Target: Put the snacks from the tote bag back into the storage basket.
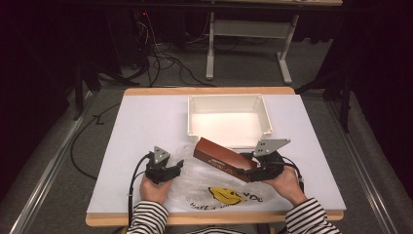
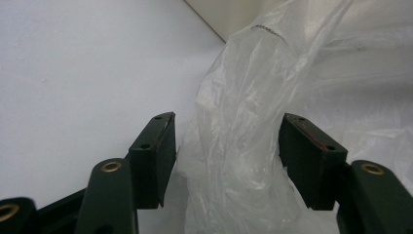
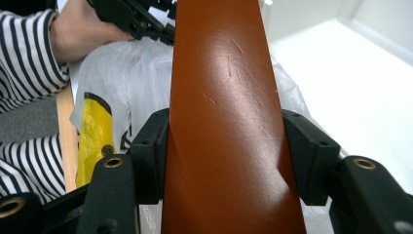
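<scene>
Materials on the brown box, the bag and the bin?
Brown box: likely coated cardboard, glossy; highlights and fine scuffs show. Bag: thin clear plastic film, crinkled and see-through, with yellow print. Bin: looks like moulded white plastic, smooth, even walls.

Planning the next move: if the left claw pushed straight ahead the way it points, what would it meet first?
Probably the clear plastic bag: its crumpled film already sits between the left claw's open jaws.

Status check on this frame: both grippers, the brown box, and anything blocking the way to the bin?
Right gripper shut on brown box, lifted above the plastic bag. Left gripper open around a bag fold, pads not pressing. White bin just beyond, nothing in the way.
</scene>
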A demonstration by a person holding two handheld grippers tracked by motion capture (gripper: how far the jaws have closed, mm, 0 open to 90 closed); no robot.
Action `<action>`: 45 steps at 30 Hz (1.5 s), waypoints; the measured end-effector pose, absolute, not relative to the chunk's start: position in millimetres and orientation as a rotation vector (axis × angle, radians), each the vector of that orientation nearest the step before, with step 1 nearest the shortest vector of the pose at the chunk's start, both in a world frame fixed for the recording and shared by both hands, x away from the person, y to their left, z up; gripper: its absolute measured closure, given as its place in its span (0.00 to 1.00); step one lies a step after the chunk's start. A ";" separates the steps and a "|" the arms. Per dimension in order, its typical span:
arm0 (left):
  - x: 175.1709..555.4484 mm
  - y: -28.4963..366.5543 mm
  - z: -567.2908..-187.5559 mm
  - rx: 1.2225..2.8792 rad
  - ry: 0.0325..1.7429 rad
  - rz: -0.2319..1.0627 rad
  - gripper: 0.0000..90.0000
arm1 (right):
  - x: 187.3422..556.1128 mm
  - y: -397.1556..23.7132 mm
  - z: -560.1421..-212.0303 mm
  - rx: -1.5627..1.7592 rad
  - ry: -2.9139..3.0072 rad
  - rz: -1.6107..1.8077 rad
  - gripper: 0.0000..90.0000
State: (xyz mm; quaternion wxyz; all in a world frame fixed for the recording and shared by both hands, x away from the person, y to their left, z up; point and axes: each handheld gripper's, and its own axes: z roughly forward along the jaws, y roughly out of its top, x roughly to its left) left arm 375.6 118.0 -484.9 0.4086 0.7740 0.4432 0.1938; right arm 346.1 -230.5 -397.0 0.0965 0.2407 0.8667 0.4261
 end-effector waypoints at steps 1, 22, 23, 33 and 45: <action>375.6 117.8 -485.0 1.948 1.118 0.488 0.45 | 346.1 -231.0 -396.5 0.715 2.567 1.266 0.47; 375.4 119.1 -484.7 1.946 1.113 0.483 0.45 | 353.8 -245.5 -376.0 0.784 2.507 1.279 0.47; 375.4 119.1 -484.7 1.946 1.113 0.482 0.45 | 354.6 -245.9 -375.7 0.789 2.502 1.278 0.47; 375.3 118.8 -484.6 1.951 1.109 0.484 0.45 | 366.2 -248.1 -369.8 0.823 2.494 1.262 0.47; 375.3 118.9 -484.6 1.952 1.109 0.484 0.45 | 375.8 -249.3 -365.5 0.863 2.464 1.241 0.47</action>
